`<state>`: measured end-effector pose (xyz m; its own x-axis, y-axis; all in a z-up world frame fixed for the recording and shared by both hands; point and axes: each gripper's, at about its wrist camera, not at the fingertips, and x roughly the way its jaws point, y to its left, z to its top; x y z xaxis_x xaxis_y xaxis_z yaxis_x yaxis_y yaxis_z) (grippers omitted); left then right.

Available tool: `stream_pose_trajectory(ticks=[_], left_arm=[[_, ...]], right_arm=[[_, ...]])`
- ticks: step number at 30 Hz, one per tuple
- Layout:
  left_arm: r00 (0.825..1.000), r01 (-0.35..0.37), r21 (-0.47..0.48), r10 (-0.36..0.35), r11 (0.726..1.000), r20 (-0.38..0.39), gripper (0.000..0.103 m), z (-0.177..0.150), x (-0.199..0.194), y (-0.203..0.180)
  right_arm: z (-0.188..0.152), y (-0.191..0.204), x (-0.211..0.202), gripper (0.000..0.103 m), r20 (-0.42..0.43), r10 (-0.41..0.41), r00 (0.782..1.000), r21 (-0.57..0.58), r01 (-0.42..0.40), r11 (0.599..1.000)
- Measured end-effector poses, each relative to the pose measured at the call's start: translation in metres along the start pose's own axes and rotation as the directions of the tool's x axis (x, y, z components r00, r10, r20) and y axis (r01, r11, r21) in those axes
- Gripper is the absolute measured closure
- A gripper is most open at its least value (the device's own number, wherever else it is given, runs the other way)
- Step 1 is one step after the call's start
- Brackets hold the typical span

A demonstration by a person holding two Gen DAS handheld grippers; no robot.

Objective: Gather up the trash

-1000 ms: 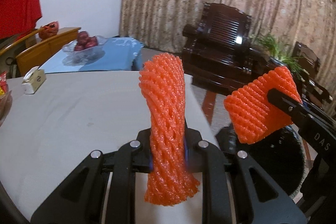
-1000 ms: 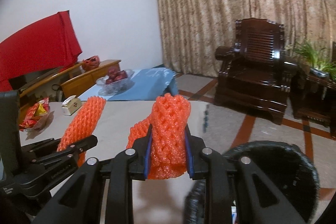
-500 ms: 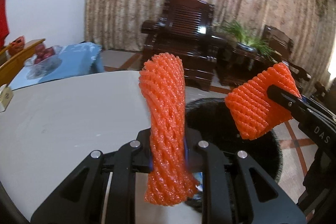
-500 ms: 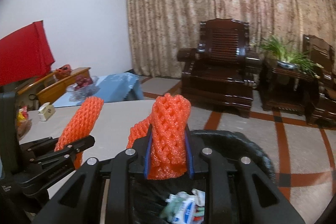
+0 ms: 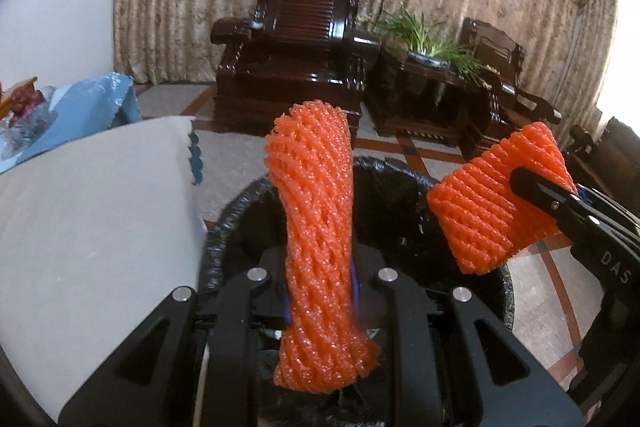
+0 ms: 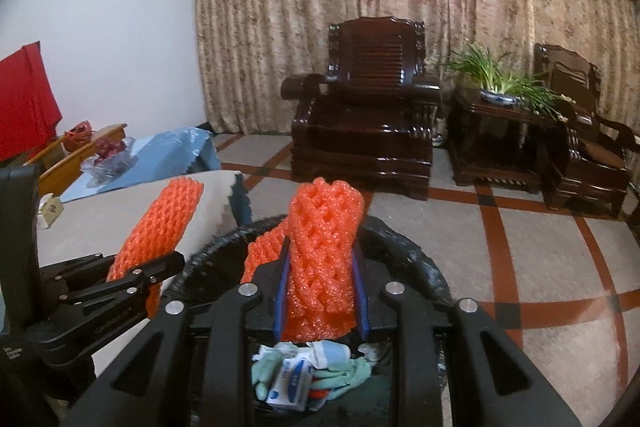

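My left gripper (image 5: 320, 291) is shut on an orange foam fruit net (image 5: 316, 227) that stands upright between its fingers, above the black-lined trash bin (image 5: 240, 211). My right gripper (image 6: 320, 291) is shut on a second orange foam net (image 6: 324, 251), also over the bin (image 6: 412, 263). Each gripper shows in the other's view: the right one (image 5: 560, 211) with its net (image 5: 480, 219), the left one (image 6: 132, 279) with its net (image 6: 160, 223). Crumpled wrappers and tissue (image 6: 304, 371) lie inside the bin.
A table with a pale cloth (image 5: 88, 219) lies to the left of the bin. A dark wooden armchair (image 6: 364, 123), a plant stand (image 6: 504, 131) and a second chair (image 6: 588, 147) stand beyond on tiled floor. A blue-covered table with a fruit bowl (image 6: 108, 155) is far left.
Both grippers swung right from over the table to above the trash bin, still holding their nets. The bin's contents have come into the right wrist view.
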<state>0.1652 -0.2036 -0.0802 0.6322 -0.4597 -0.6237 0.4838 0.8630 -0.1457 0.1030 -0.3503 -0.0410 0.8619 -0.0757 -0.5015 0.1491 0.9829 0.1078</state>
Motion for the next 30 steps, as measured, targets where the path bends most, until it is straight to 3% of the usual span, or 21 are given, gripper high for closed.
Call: stream_pose_trajectory(ticks=[10, 13, 15, 16, 18, 21, 24, 30], left_arm=[[0.997, 0.007, 0.021, -0.005, 1.0, -0.078, 0.083, -0.01, 0.042, -0.003], [0.996, 0.011, 0.015, -0.01, 1.0, -0.092, 0.07, -0.009, 0.049, -0.003], [0.996, 0.017, 0.012, -0.016, 1.0, -0.093, 0.05, -0.009, 0.05, 0.0], [0.996, 0.014, 0.009, -0.013, 1.0, -0.091, 0.045, -0.008, 0.05, 0.002], [0.997, 0.011, 0.003, -0.011, 1.0, -0.082, 0.034, -0.007, 0.048, 0.005], [0.998, 0.002, -0.004, -0.002, 1.0, -0.07, 0.019, -0.005, 0.044, 0.009], [0.998, -0.003, -0.003, 0.003, 1.0, -0.061, 0.016, -0.001, 0.037, 0.011], [0.999, -0.022, -0.014, 0.021, 1.0, -0.028, 0.012, 0.005, 0.01, 0.023]], right_arm=[[-0.021, -0.019, 0.032, 0.076, -0.077, -0.012, 0.997, 0.019, 0.014, 1.0], [-0.025, -0.022, 0.04, 0.065, -0.095, -0.009, 0.995, 0.026, 0.011, 1.0], [-0.027, -0.022, 0.044, 0.059, -0.103, -0.012, 0.995, 0.027, 0.015, 1.0], [-0.027, -0.023, 0.045, 0.054, -0.107, -0.017, 0.994, 0.025, 0.019, 1.0], [-0.028, -0.024, 0.044, 0.033, -0.107, -0.025, 0.994, 0.026, 0.028, 0.999], [-0.028, -0.027, 0.039, 0.012, -0.089, -0.045, 0.995, 0.024, 0.047, 0.999], [-0.027, -0.027, 0.035, 0.006, -0.086, -0.05, 0.995, 0.03, 0.053, 0.998], [-0.019, -0.027, 0.018, 0.006, -0.061, -0.031, 0.998, 0.041, 0.033, 0.999]])
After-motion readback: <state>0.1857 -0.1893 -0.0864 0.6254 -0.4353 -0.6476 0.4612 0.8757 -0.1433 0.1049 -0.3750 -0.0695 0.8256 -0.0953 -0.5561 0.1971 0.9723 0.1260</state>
